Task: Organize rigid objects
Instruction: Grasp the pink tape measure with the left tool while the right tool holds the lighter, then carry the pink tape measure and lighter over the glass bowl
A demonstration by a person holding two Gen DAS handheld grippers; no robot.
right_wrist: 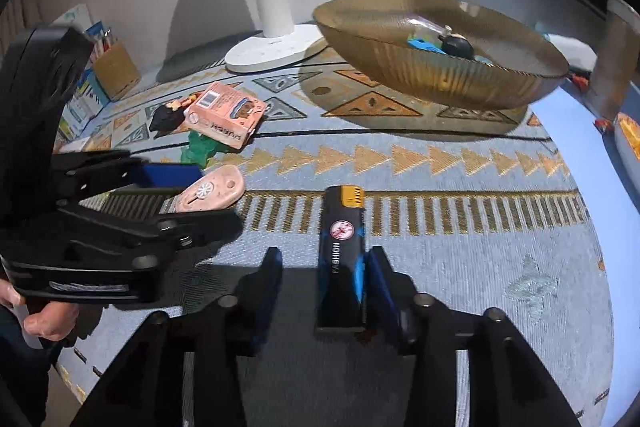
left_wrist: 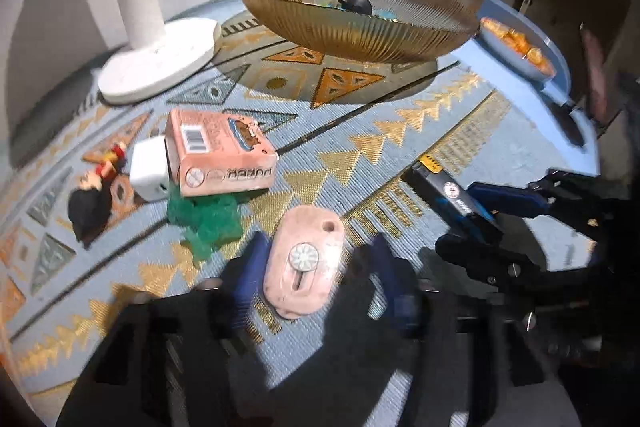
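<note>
Left wrist view showed the left tool (left_wrist: pixel 316 263) straddling a pink oval plastic cutter with a white flower-pattern dial (left_wrist: pixel 303 263). Its blue pads stood narrow on either side, with small gaps, so the cutter was not yet gripped. The cutter lay flat on the patterned blue-and-gold tabletop (left_wrist: pixel 400 131), its long axis running almost along the tool's line, the holed end pointing away towards the ribbed amber glass bowl (left_wrist: pixel 360 23).

In the right wrist view, the right tool (right_wrist: pixel 324 275) was partly parted around a black and blue lighter with a yellow cap (right_wrist: pixel 342 251). Only the right-hand pad touched it, and the capped end pointed away.

The step in hand looked like picking up. Next, each tool probably needed to pinch firmly, lift, and carry to the bowl.
</note>
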